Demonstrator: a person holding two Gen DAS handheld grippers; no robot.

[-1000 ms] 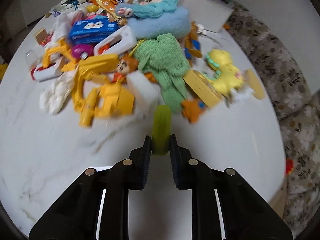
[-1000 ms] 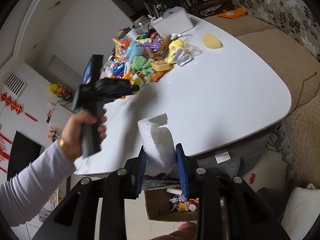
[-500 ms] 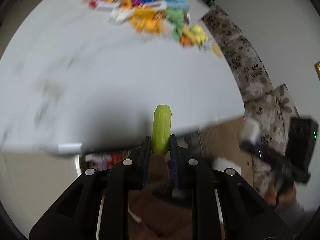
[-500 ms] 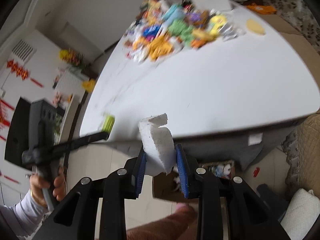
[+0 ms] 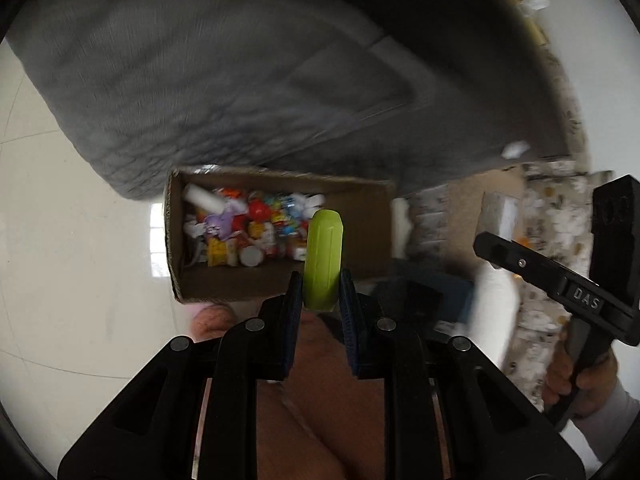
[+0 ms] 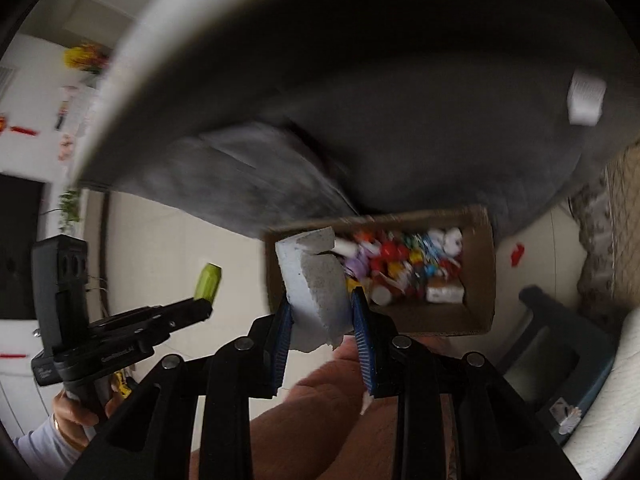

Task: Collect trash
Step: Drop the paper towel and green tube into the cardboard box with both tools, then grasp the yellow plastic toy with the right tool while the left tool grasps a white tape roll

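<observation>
I count 2 grippers: the left gripper and the right gripper. Each one grips 1 piece of trash, so 1 lime-green plastic piece and 1 white foam chunk. There is 1 cardboard box on the floor, and the bright wrappers and small bottles heaped inside it are too many and too blurred to count. 1 small red scrap lies on the tiles beside the box.

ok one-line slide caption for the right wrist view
Right claw holding a white foam chunk over the cardboard trash box, left claw holding a green piece alongside.
</observation>
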